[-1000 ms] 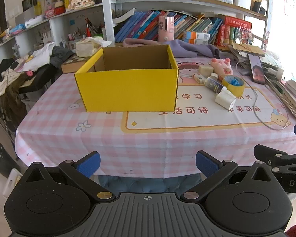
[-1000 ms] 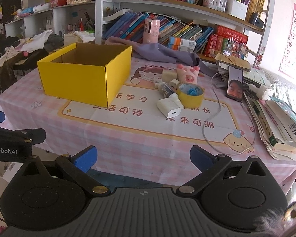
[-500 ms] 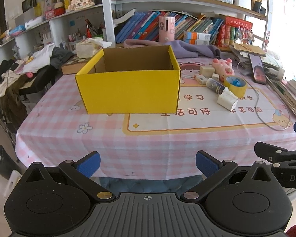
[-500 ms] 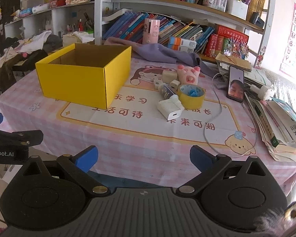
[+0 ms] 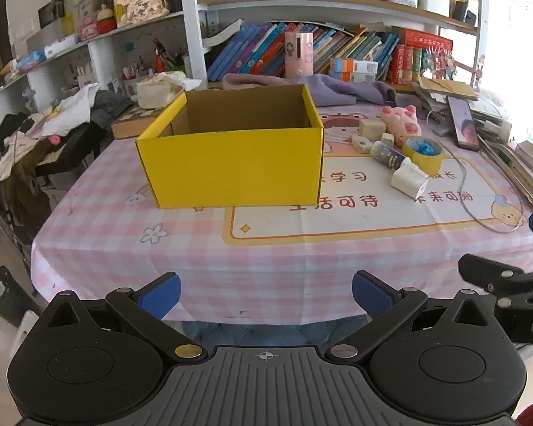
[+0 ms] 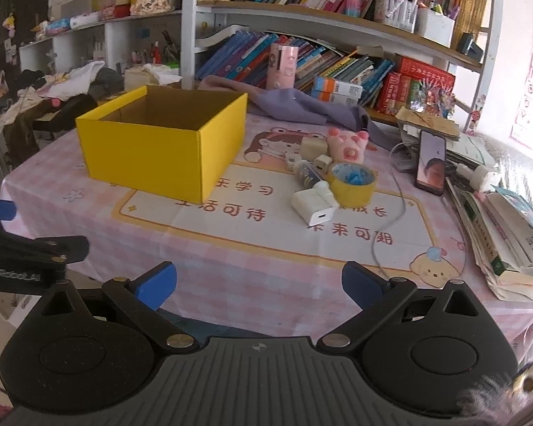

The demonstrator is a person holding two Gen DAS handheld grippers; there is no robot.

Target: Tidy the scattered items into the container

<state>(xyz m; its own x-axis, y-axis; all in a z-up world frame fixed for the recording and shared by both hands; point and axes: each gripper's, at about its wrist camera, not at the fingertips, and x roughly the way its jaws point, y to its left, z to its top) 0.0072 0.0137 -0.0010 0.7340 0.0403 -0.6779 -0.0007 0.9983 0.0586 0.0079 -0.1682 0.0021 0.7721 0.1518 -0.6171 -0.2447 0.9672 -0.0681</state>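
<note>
An open yellow cardboard box [image 5: 231, 167] [image 6: 160, 149] stands on the pink checked table. To its right lie scattered items: a white charger [image 6: 314, 207] [image 5: 408, 181], a yellow tape roll [image 6: 353, 183] [image 5: 424, 152], a small dark tube [image 6: 307, 174], a pink pig toy [image 6: 348, 143] [image 5: 399, 124] and small white blocks [image 6: 314, 147]. My left gripper [image 5: 264, 293] is open and empty, at the table's front edge. My right gripper [image 6: 257, 284] is open and empty, over the table's front edge, short of the charger.
A phone [image 6: 430, 167] with a white cable [image 6: 391, 220] lies right of the items. Stacked books and papers [image 6: 508, 234] line the right edge. A purple cloth [image 6: 302, 106] and bookshelves [image 6: 337, 25] stand behind. A cluttered side table [image 5: 53, 131] is to the left.
Both grippers have moved forward and slightly up toward the table; the right one now reaches over the tabletop. Both stay open. Nothing on the table has moved.
</note>
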